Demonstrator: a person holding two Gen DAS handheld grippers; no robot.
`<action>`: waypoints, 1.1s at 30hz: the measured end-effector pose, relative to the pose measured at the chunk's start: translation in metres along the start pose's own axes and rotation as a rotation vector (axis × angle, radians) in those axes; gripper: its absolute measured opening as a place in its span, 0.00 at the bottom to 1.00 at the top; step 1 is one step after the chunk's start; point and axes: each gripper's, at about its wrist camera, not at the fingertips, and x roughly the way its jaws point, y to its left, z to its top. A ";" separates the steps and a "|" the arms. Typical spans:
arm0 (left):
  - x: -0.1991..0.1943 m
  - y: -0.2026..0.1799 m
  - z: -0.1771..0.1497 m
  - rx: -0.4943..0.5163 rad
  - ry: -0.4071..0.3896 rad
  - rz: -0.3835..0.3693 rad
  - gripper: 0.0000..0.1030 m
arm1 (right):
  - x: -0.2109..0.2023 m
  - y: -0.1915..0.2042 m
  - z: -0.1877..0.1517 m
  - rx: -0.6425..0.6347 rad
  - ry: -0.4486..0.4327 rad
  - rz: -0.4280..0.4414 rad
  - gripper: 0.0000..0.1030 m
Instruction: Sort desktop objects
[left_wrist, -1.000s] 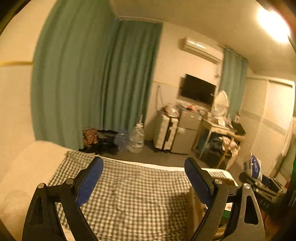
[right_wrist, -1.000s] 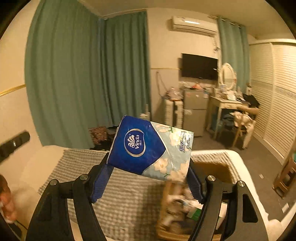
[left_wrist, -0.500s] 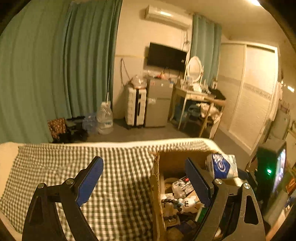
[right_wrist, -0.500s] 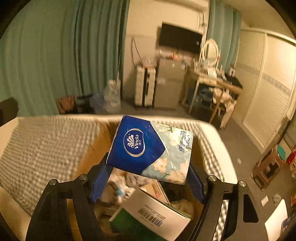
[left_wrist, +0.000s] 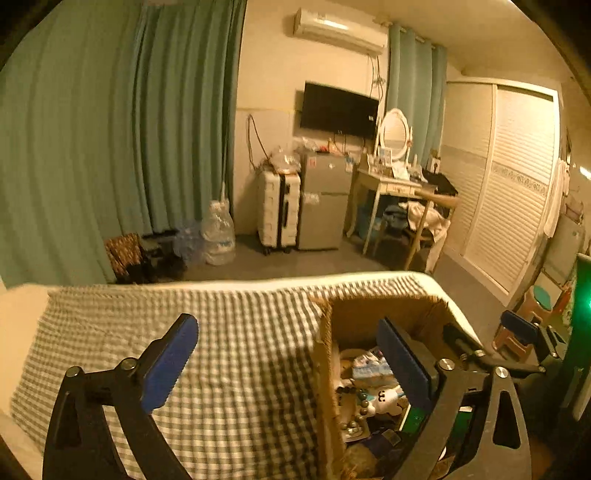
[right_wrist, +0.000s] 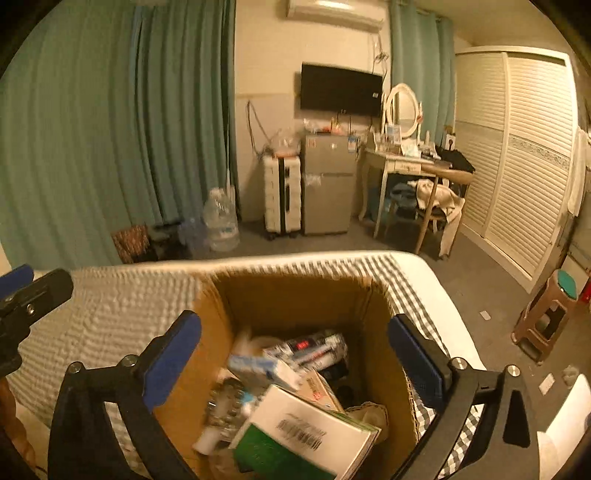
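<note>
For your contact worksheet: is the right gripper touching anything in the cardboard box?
Apart. The right wrist view shows the right gripper, jaws opening, with nothing between them, above the box.

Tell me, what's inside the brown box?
The cardboard box holds a white-and-green book, a small blue-white packet, beads and a little white toy. Things underneath are covered.

Motion-blurred jumble inside the cardboard box (right_wrist: 221, 295), its near wall cut off by the bottom edge.
</note>
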 end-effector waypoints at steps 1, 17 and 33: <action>-0.010 0.003 0.005 0.006 -0.013 0.008 1.00 | -0.009 0.002 0.003 0.019 -0.012 0.015 1.00; -0.151 0.122 0.020 -0.002 -0.073 0.134 1.00 | -0.138 0.138 0.028 0.000 -0.078 0.160 1.00; -0.057 0.200 -0.073 -0.102 0.069 0.203 1.00 | -0.045 0.192 -0.047 -0.125 0.007 0.169 1.00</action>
